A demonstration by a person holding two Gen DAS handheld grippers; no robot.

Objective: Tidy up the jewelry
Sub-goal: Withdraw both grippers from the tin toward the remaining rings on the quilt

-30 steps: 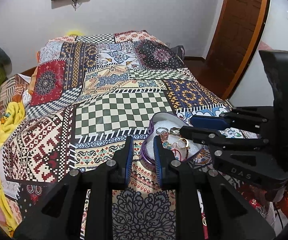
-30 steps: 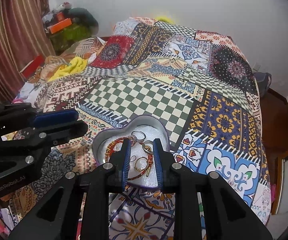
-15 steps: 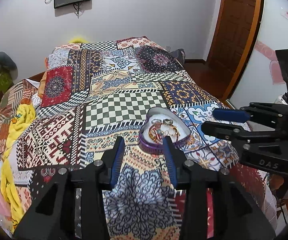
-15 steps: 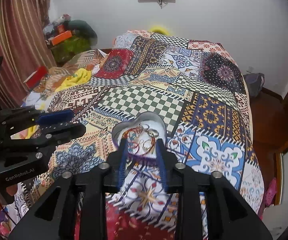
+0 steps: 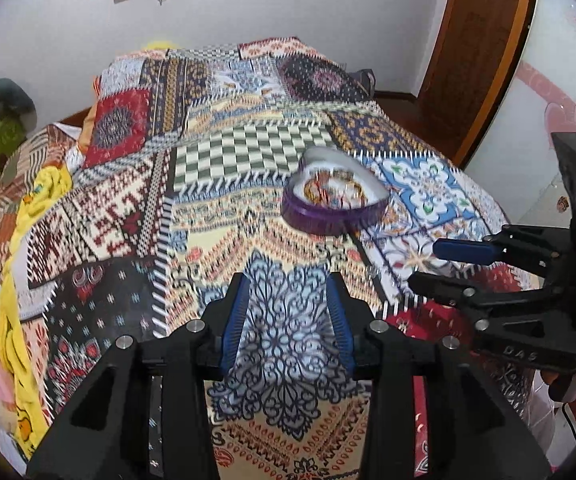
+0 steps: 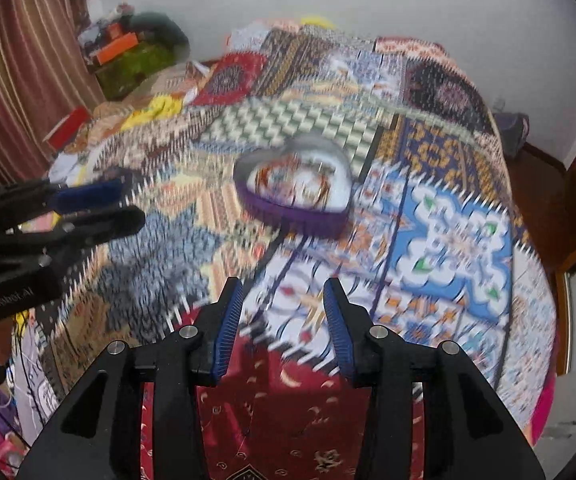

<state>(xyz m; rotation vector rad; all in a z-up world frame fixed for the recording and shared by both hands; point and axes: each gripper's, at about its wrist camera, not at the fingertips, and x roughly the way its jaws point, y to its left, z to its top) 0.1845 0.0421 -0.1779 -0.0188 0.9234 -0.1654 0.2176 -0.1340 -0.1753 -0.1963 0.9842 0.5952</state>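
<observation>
We see the patchwork bedspread [image 5: 224, 208] lying flat and bare from the near edge out to the heart-shaped tin [image 5: 333, 200], the lone obstacle in the middle. Past it the cover runs clear to the far wall. Crumpled yellow cloth [image 5: 28, 248] crowds the left edge; on the right the bed drops toward the wooden door [image 5: 483, 52].

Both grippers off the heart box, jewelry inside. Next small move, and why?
Probably nothing more than easing both clear: the heart box sits alone on the quilt with the jewelry in it, and the left gripper and right gripper are empty, the right's jaws opening.
</observation>
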